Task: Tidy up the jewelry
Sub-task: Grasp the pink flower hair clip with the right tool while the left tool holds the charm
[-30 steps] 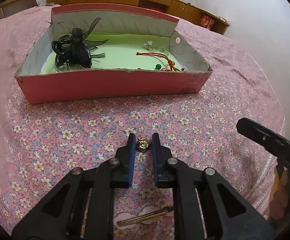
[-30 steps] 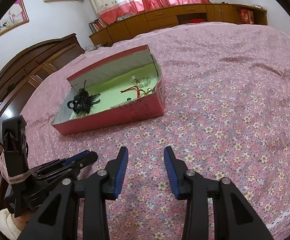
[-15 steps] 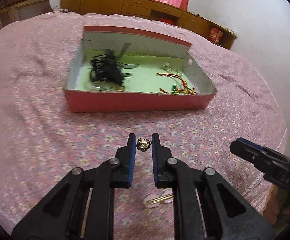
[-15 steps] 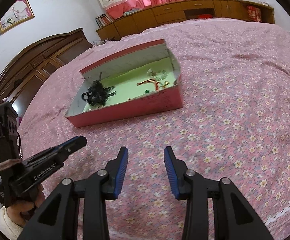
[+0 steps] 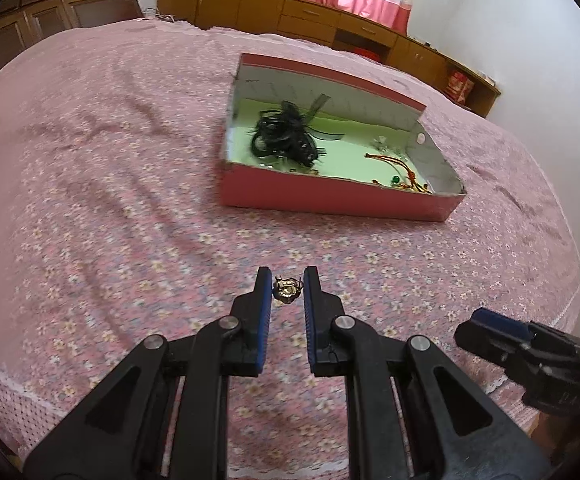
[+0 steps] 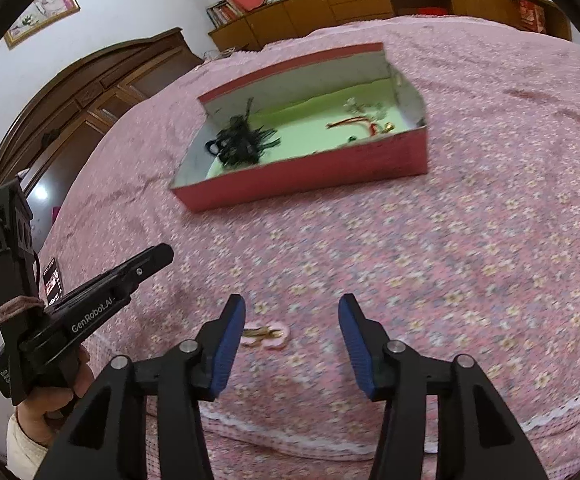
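Above the floral bedspread (image 5: 130, 208), left gripper (image 5: 286, 286) fingers clenched on a gold trinket (image 5: 286, 290), right gripper (image 6: 291, 312) fingers opening, empty

Big bed (image 5: 110, 184) with a pink flower-print cotton bedspread. Sitting right on it: a shallow pink cardboard box (image 5: 329, 200) with a green floor, plus a small gold-and-pink hair clip (image 6: 264, 335) near the lace-trimmed edge, well apart.

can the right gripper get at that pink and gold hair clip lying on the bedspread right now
Probably yes. The right gripper has nothing in it, its jaws are opening, and the hair clip lies bare on the bedspread just beyond its fingertips, with nothing across the way.
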